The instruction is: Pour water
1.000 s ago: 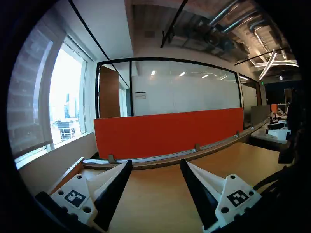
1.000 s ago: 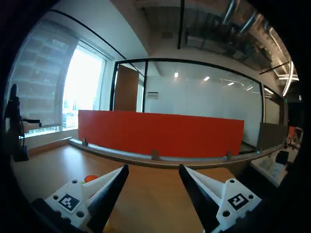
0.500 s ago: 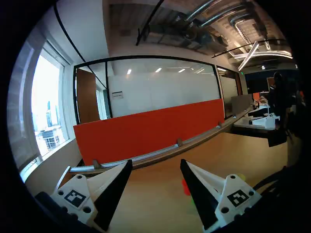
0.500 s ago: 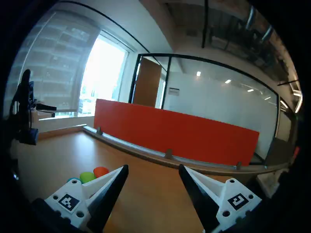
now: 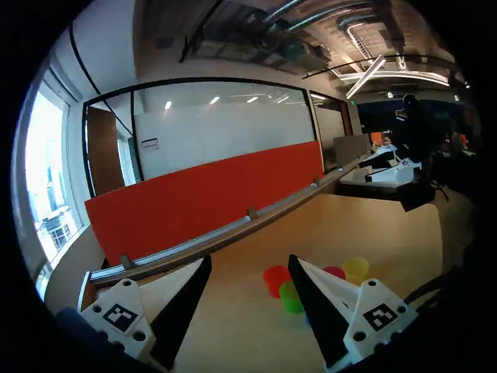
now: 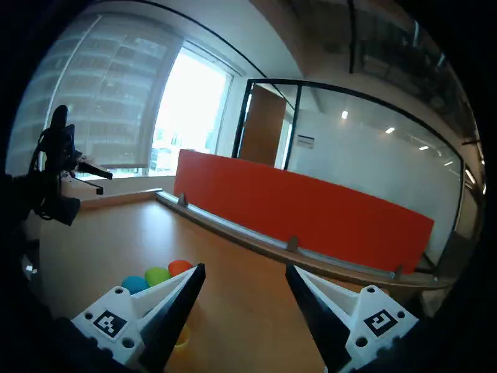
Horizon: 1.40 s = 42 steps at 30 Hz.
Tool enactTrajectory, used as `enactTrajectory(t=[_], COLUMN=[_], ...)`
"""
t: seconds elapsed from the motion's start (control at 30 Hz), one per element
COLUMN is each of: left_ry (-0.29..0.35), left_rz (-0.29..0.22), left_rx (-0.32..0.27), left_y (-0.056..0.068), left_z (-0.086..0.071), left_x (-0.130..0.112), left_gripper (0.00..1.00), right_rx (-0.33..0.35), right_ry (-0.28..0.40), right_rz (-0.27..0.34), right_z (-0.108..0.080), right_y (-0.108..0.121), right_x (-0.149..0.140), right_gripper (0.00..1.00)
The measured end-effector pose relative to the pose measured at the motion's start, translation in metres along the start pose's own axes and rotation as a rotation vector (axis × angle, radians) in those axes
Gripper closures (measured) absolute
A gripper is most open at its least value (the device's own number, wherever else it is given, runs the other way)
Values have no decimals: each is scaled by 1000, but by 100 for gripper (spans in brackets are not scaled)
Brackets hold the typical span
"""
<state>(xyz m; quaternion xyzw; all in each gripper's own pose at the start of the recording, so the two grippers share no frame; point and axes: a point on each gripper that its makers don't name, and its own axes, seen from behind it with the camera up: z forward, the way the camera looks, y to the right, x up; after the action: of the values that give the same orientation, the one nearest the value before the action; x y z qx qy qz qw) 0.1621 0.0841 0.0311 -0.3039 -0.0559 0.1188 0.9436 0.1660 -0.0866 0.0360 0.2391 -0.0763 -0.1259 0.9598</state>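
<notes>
Small coloured cups stand in a cluster on the wooden table point(image 5: 373, 230). In the left gripper view I see a red cup point(image 5: 275, 280), a green cup point(image 5: 289, 296), a pink cup point(image 5: 335, 271) and a yellow cup point(image 5: 356, 268), partly behind the right finger. My left gripper point(image 5: 247, 298) is open above the table, just short of them. In the right gripper view a blue cup point(image 6: 133, 284), a green cup point(image 6: 156, 275), an orange-red cup point(image 6: 179, 267) and a yellow cup point(image 6: 182, 337) sit beside the left finger. My right gripper point(image 6: 243, 301) is open and holds nothing. The other gripper point(image 6: 59, 168) shows far left.
A long orange divider panel point(image 5: 205, 196) on a metal rail point(image 5: 230, 229) closes the table's far edge. Bright windows point(image 6: 186, 118) are to the left, a glass-walled room behind. Other desks with equipment point(image 5: 391, 177) stand at the far right.
Both grippers have tilted and swung toward the table's middle. The cups, barely seen a second ago, have come into view near the fingers. Both grippers stayed open.
</notes>
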Motion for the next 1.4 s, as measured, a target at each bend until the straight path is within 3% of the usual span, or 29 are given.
enactTrajectory(t=[0.2,0.4,0.67,1.4], left_ry=[-40,-60,-82,-208], left_rz=[39,28,24,44], left_rx=[-66,-123,-151,-255], left_y=[16,26,31,70], left_z=[6,11,16,36], left_x=[-12,-19,-32,-103], left_gripper=[8,8,8,8], right_rx=[47,83,120,164], right_ry=[-7,-21,-56,-85], right_rz=[-27,-45,-58,-111], right_z=[2,3,6,22], right_y=[-9,-14,-19,-28], right_x=[3,4,-4,-11], right_gripper=[0,0,0,0])
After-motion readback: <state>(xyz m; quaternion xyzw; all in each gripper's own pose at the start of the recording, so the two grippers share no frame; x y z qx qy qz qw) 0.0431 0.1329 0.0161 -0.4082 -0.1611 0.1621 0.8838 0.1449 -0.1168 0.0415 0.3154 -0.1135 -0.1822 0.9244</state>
